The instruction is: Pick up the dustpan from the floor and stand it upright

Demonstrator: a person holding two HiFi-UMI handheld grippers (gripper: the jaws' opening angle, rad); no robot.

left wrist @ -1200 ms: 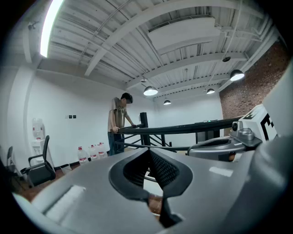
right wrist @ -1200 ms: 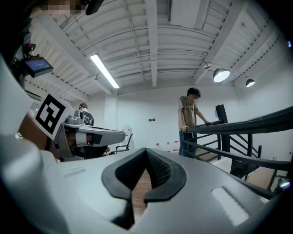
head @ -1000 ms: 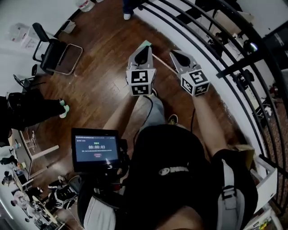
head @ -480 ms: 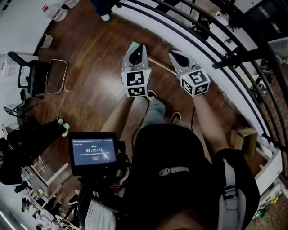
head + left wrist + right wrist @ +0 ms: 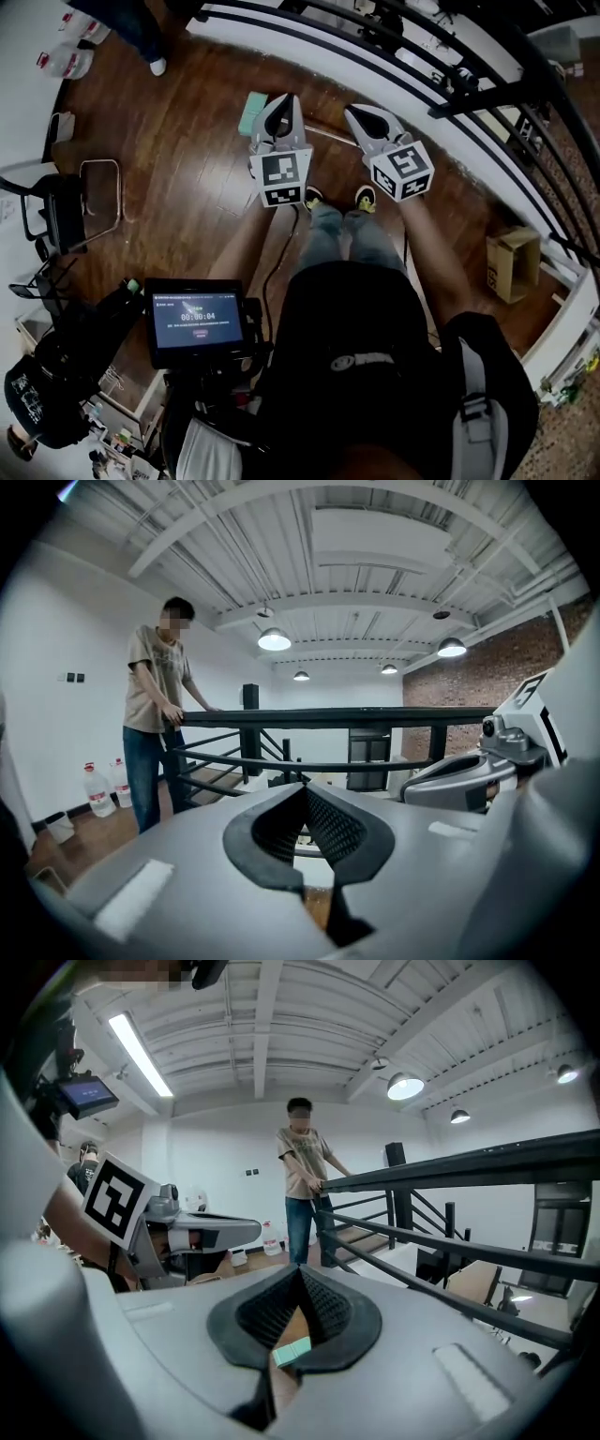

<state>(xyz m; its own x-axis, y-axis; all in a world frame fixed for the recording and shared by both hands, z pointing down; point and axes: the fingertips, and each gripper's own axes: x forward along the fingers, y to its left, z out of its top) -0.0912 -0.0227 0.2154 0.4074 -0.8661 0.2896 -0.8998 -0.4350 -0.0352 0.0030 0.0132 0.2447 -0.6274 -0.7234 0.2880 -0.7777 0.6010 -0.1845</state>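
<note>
Left gripper (image 5: 284,101): jaws pressed together at the tips, nothing between them. Right gripper (image 5: 352,112): jaws pressed together, empty. Both are held side by side above the wooden floor (image 5: 187,169), pointing toward 12 o'clock in the head view. The mint-green dustpan (image 5: 249,119) lies on the floor at 10 o'clock of the left gripper's tips. Its thin handle (image 5: 328,132) runs toward 4 o'clock behind both grippers. A black railing (image 5: 403,56) stands at 1 o'clock.
</note>
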